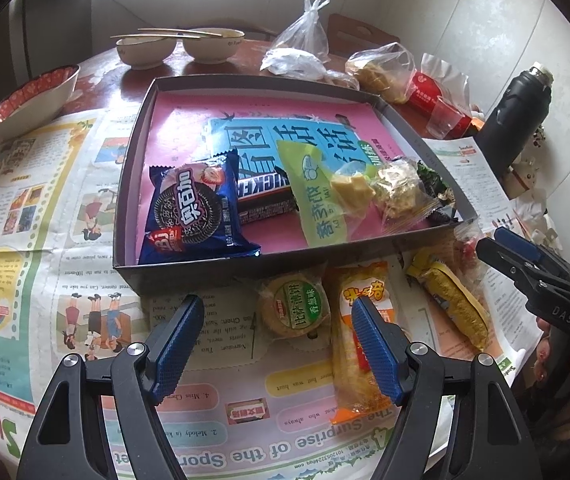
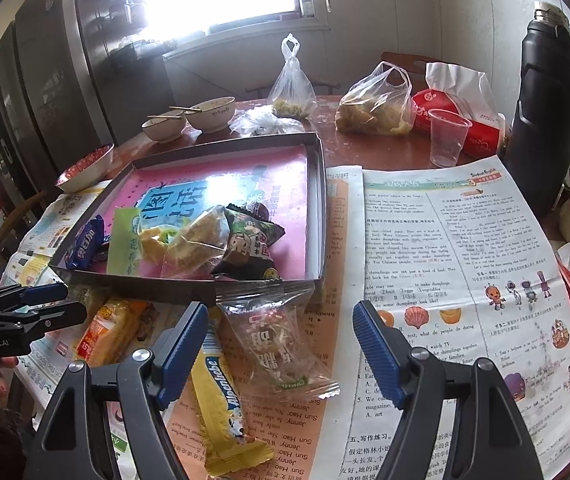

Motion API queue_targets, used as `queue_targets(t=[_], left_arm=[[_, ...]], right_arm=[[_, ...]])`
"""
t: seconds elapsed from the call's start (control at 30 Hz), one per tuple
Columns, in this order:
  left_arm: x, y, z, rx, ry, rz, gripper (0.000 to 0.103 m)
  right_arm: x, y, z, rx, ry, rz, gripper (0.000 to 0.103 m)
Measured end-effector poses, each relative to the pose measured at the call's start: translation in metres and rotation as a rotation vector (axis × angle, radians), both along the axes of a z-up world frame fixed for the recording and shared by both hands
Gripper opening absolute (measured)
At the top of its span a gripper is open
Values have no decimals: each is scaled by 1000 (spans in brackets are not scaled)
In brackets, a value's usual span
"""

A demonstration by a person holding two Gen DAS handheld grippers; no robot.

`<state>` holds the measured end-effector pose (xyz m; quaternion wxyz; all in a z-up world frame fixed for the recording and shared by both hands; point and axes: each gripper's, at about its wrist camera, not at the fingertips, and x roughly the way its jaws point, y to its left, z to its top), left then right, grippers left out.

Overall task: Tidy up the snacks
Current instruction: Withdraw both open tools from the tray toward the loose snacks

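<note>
Hovering over a newspaper-covered table point(image 2: 465, 240), I hold both claws spread and empty. My left gripper point(image 1: 277, 340) hangs above a round green-labelled biscuit pack point(image 1: 293, 310) and an orange wrapped cake point(image 1: 359, 336), near the shallow dark cardboard tray point(image 1: 133, 152) of snacks. My right gripper point(image 2: 281, 344) hangs above a clear candy packet point(image 2: 281, 344) beside a yellow Alpenliebe stick point(image 2: 225, 404).

Chocolate bar point(image 1: 263, 196) half under the blue cookie pack point(image 1: 195, 210) — yellow candy stick point(image 2: 227, 404) partly behind a finger.
</note>
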<state>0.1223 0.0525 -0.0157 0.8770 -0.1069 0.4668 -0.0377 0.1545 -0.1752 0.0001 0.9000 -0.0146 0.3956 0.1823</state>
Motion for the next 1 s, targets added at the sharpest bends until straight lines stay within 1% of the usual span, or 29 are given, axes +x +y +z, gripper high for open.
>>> queue_targets(t=[0.57,0.87,0.93,1.0], left_arm=[[6,1,-8,-10,11,18,77],[9,6,-12,-1,23,39,77],[9,5,-12,6,23,39,77],[9,4,-13,11,22,40,77]], right_arm=[[10,1,-24,-57,33,-11,74],[8,6,-30,-94,38,11,74],[8,7,-32,-99,40,12,73],[7,7,-33,-108,38,14,69]])
